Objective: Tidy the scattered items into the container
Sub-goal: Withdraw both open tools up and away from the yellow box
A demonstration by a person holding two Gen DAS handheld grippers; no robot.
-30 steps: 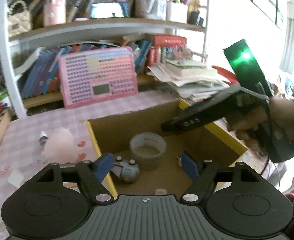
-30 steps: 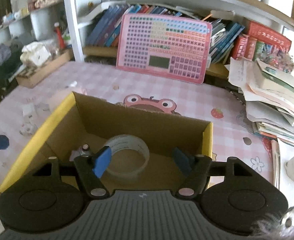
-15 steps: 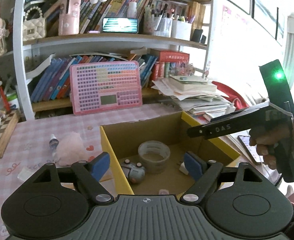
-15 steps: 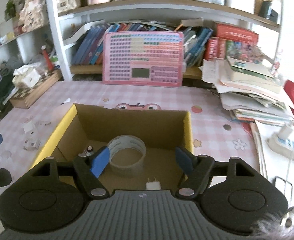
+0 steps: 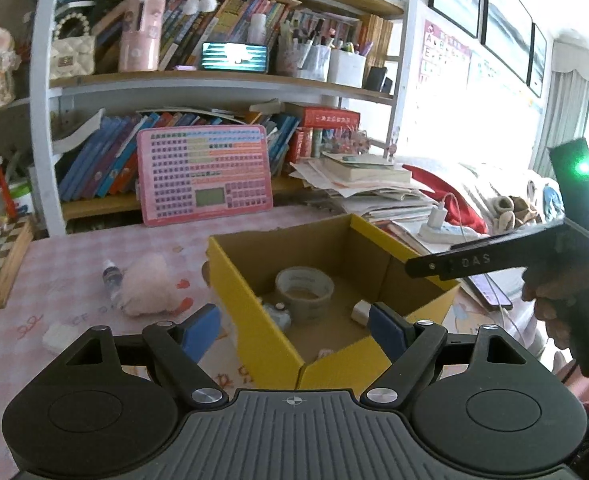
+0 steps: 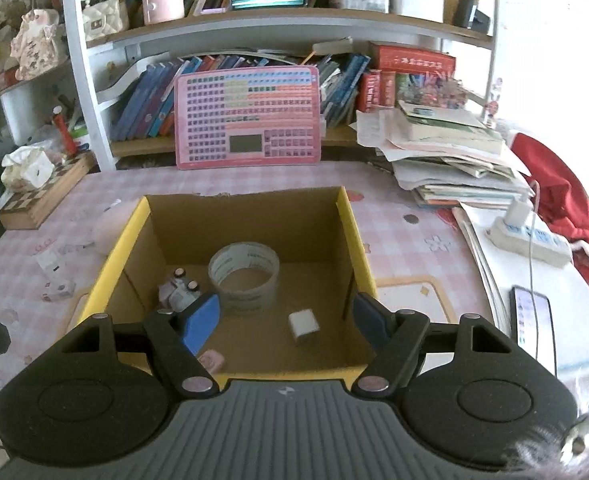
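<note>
A yellow cardboard box (image 6: 358, 236) stands open on the pink checked table. In it lie a tape roll (image 6: 244, 270), a small grey toy car (image 6: 178, 290), a white cube plug (image 6: 303, 322) and a small pink piece (image 6: 211, 360). My right gripper (image 6: 284, 320) hangs open over the box's near edge, nothing between its fingers. My left gripper (image 5: 294, 328) is open above the box's near corner (image 5: 298, 364), also holding nothing. Left of the box (image 5: 254, 280) lie a pink fluffy ball (image 5: 148, 284), a small bottle (image 5: 112, 276) and a white scrap (image 5: 58, 336). Small white items (image 6: 54, 268) sit outside it.
A pink button board (image 6: 248, 116) leans against the bookshelf behind. Stacked papers and books (image 6: 450, 152), a power strip (image 6: 530, 238) and a phone (image 6: 532, 320) fill the right side. A chessboard box (image 6: 42, 196) with tissues sits at the left. A hand (image 5: 554, 292) holds the right gripper.
Both grippers have drawn back and slightly up from the box, so more of the box, table and shelves shows. The white plug in the box has come into view.
</note>
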